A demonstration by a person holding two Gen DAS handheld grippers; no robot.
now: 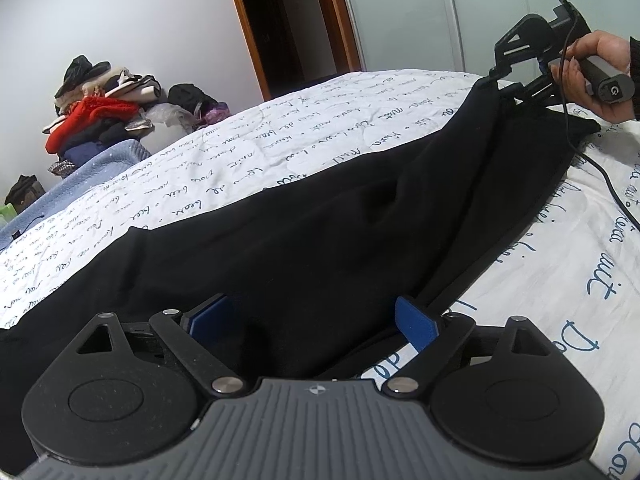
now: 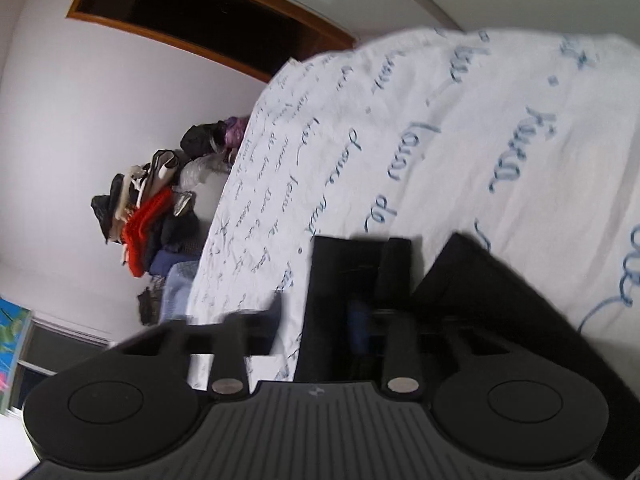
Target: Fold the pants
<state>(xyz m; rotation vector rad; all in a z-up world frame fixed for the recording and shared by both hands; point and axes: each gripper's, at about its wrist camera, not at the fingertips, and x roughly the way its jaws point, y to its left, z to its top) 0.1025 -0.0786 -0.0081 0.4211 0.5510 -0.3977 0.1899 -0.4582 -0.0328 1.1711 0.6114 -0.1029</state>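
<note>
Black pants (image 1: 320, 232) lie stretched across a white bedspread with blue script (image 1: 248, 152). My left gripper (image 1: 312, 320) sits low over the near end of the pants, its blue pads (image 1: 414, 322) wide apart with black cloth between them. My right gripper (image 1: 504, 84), held by a hand, is at the far end of the pants and pinches a raised corner of the cloth. In the right wrist view the right gripper (image 2: 352, 312) is tilted sideways and blurred, with black pants cloth (image 2: 344, 280) over its fingers.
A pile of clothes (image 1: 100, 112) stands beside the bed at the far left, also in the right wrist view (image 2: 148, 220). A blue blanket (image 1: 80, 176) lies at the bed's left edge. A black cable (image 1: 612, 184) trails over the bedspread. A dark doorway (image 1: 280, 20) is behind.
</note>
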